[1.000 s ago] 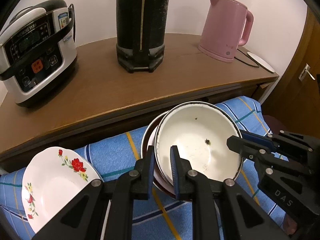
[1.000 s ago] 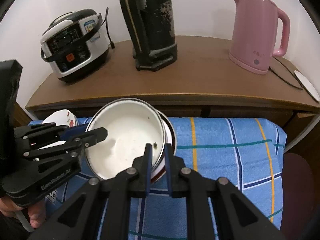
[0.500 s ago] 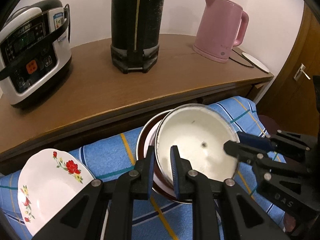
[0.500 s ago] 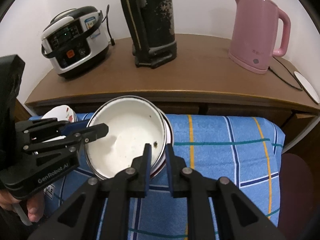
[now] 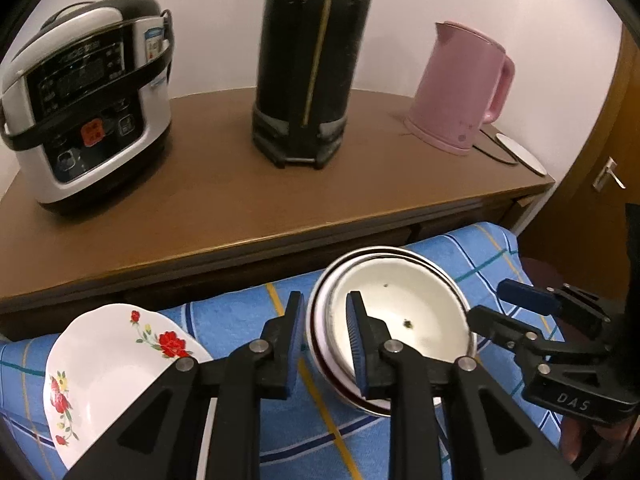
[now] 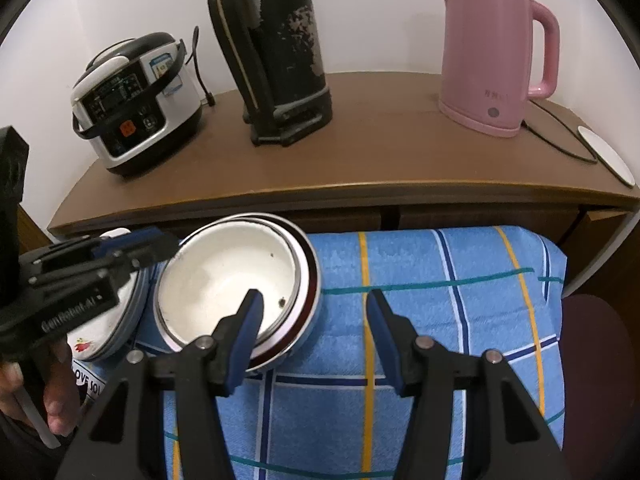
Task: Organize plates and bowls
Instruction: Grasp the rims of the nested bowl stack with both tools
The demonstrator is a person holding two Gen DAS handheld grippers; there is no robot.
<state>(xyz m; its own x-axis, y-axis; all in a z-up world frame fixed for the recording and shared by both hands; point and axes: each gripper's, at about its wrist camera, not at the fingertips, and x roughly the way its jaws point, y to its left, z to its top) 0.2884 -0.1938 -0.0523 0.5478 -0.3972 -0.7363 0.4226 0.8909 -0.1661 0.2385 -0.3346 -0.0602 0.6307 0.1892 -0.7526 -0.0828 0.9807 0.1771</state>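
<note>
A white enamel bowl (image 5: pixel 404 312) (image 6: pixel 224 272) sits nested in a dark-rimmed plate (image 6: pixel 310 276) on the blue checked cloth (image 6: pixel 440 280). My left gripper (image 5: pixel 325 298) straddles the bowl's left rim. Its jaws are opening and the pads stand just clear of the rim. My right gripper (image 6: pixel 313 296) straddles the right rim with its jaws opening wide, one finger inside the bowl and one over the cloth. A white plate with red flowers (image 5: pixel 104 360) lies to the left, partly hidden in the right wrist view (image 6: pixel 116 320).
Behind the cloth a wooden cabinet top (image 5: pixel 208 196) carries a rice cooker (image 5: pixel 88 112), a tall black flask (image 5: pixel 308 64), a pink kettle (image 6: pixel 492 52) and a white coaster (image 6: pixel 604 156). A door with a handle (image 5: pixel 608 172) stands at right. A hand (image 6: pixel 56 408) holds the left gripper.
Both grippers have let go of the bowl's rim: the right jaws opened wide, the left only a little. The bowl, tilted before, now rests level in the plate.
</note>
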